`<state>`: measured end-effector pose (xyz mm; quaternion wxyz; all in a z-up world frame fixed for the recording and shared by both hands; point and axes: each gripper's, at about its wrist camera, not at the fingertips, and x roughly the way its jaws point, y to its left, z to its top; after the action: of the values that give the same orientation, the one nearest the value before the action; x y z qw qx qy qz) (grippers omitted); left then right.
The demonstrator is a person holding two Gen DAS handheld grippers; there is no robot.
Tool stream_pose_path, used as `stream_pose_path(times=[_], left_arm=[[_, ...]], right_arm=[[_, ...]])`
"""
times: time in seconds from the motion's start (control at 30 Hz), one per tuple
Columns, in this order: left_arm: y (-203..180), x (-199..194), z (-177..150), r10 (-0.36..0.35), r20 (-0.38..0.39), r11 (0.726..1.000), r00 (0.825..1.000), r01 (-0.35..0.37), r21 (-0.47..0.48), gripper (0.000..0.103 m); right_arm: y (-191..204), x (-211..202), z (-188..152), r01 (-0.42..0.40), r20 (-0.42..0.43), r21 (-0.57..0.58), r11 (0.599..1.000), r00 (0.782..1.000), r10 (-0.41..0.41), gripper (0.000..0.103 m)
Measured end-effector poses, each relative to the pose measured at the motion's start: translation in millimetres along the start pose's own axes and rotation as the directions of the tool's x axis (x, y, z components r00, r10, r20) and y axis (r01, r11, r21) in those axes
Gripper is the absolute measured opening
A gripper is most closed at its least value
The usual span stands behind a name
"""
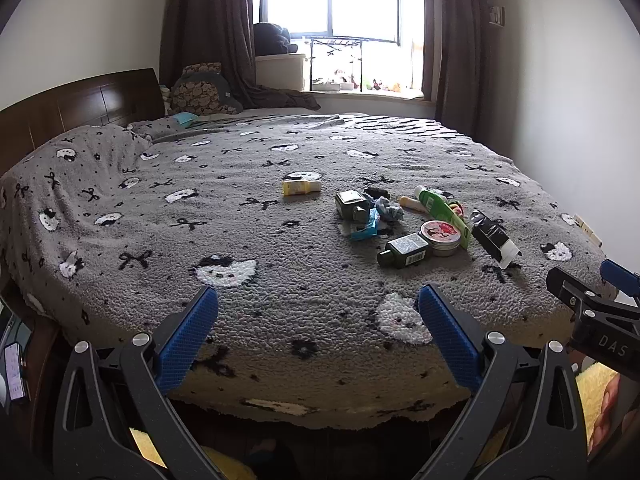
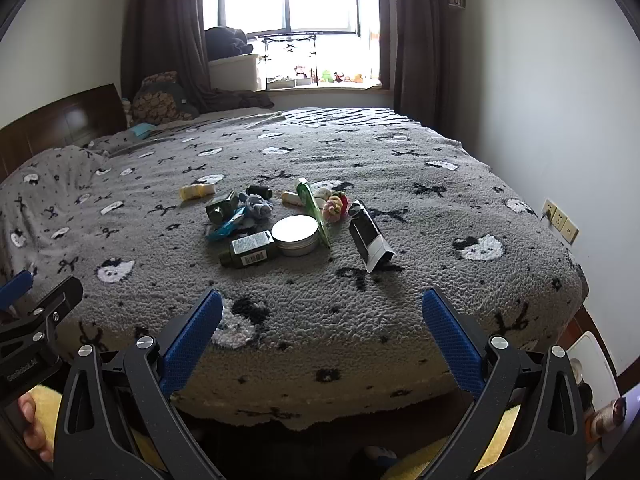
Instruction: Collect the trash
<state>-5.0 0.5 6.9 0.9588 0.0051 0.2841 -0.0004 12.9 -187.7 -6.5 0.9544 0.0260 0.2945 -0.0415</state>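
A heap of small items lies mid-bed on the grey patterned blanket [image 1: 280, 280]. It holds a dark green bottle [image 1: 406, 250], a round tin [image 1: 442, 236], a green tube [image 1: 442, 210], a black and white tube [image 1: 494, 238], a blue wrapper [image 1: 366, 226], a second green bottle [image 1: 352, 204] and a yellow bottle [image 1: 300, 187] apart to the left. The same green bottle [image 2: 250, 250], tin [image 2: 297, 235] and black tube [image 2: 368, 240] show in the right wrist view. My left gripper [image 1: 318, 300] and right gripper [image 2: 322, 304] both stand open and empty over the bed's near edge, well short of the heap.
A wooden headboard [image 1: 80, 108] and pillows lie at the left. A window sill [image 1: 360, 94] with small things and dark curtains stands behind. A white wall with sockets [image 2: 560, 222] runs along the right. A white bin [image 2: 592, 364] sits on the floor at the right.
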Motion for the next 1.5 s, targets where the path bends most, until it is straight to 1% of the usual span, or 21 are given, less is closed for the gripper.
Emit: stream_pose_path(times=[0.73, 1.5], left_arm=[[0.4, -2.6, 0.7, 0.010, 0.014, 1.000, 1.000, -0.010, -0.005, 0.095], [1.7, -4.0, 0.9, 0.005, 0.027, 1.000, 1.000, -0.005, -0.004, 0.095]], right_arm=[[4.9, 2.2, 0.3, -0.004, -0.002, -0.012, 1.000, 1.000, 0.004, 0.100], [10.1, 0.7, -0.1, -0.008, -0.001, -0.023, 1.000, 1.000, 0.008, 0.100]])
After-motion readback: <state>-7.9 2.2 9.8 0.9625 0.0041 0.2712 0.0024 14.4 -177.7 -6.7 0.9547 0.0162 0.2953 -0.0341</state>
